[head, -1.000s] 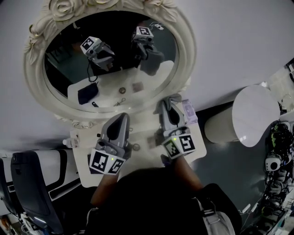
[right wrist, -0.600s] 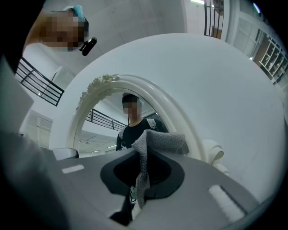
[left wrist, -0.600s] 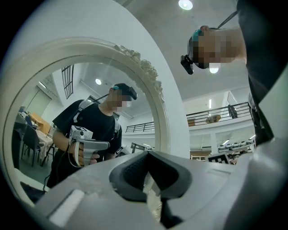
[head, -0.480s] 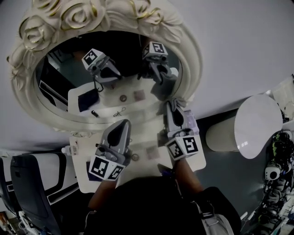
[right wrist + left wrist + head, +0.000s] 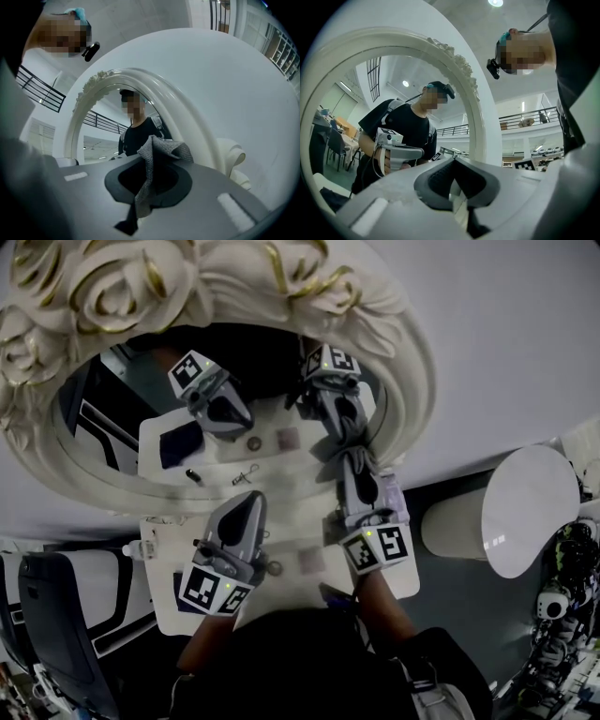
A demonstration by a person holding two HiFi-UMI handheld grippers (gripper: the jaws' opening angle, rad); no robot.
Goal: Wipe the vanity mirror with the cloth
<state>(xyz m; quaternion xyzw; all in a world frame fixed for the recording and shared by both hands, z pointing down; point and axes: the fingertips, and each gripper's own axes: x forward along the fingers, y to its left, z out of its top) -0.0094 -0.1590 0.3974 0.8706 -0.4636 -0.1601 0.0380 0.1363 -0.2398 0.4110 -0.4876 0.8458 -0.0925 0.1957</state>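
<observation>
Reaching forward from the bottom of the head view, the left gripper (image 5: 249,501) and right gripper (image 5: 349,465) both point across a white bench (image 5: 161,568) at the mirror (image 5: 410,371).

The left gripper's fingers (image 5: 439,180) are pressed together with nothing between them. This gripper hovers over the bench, just short of the mirror's lower rim. The right gripper's fingers (image 5: 126,180) pinch a grey cloth (image 5: 161,149), which stands up from the tips in a crumpled fold while a strip of it hangs down between them. In the head view the cloth end of this gripper is at the lower right of the glass, where it seems to meet its own reflection. It looks to be touching the glass, though I cannot be sure.

Between the two grippers, a small round item (image 5: 275,567) lies on the bench just beside the left one, and a small square item (image 5: 309,561) lies near it. A small bottle (image 5: 135,547) lies at the bench's left edge.

The mirror is oval, and its cream frame is topped with carved roses (image 5: 112,277) touched with gold. Its glass reflects both grippers, the bench top and a person in a black top.

Past the bench, a round white table (image 5: 530,502) stands to the right and a dark chair (image 5: 52,615) to the left. A plain pale wall (image 5: 525,324) rises behind the mirror.
</observation>
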